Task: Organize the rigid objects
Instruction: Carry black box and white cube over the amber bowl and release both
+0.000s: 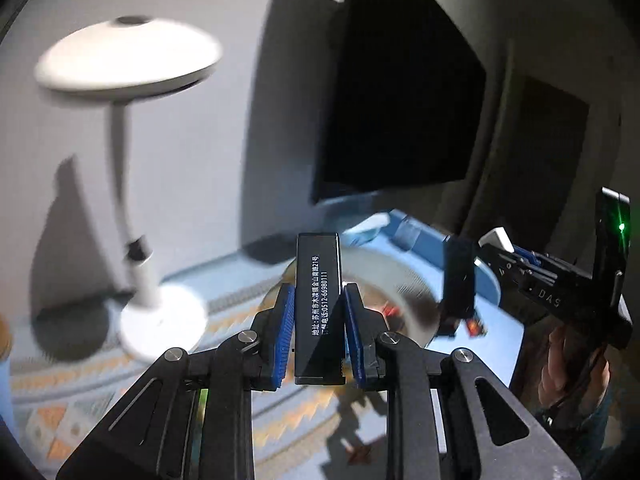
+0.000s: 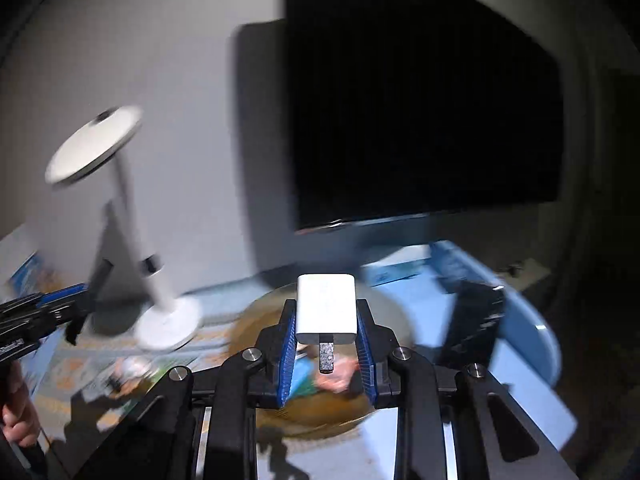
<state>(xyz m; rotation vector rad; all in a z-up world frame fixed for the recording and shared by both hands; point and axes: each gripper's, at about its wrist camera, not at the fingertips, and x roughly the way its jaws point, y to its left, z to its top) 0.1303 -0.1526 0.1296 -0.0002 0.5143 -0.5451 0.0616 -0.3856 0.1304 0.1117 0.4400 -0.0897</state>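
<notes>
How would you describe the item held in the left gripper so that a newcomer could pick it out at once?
Start at the white desk lamp standing by the wall, then drop to the left gripper in the foreground. Clamped upright between its blue pads is a slim black box with white printed text, unlike the white charger in the right gripper.

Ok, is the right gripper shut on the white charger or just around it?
Shut on it: the blue fingers press both sides of the white charger, held clear of the table.
</notes>
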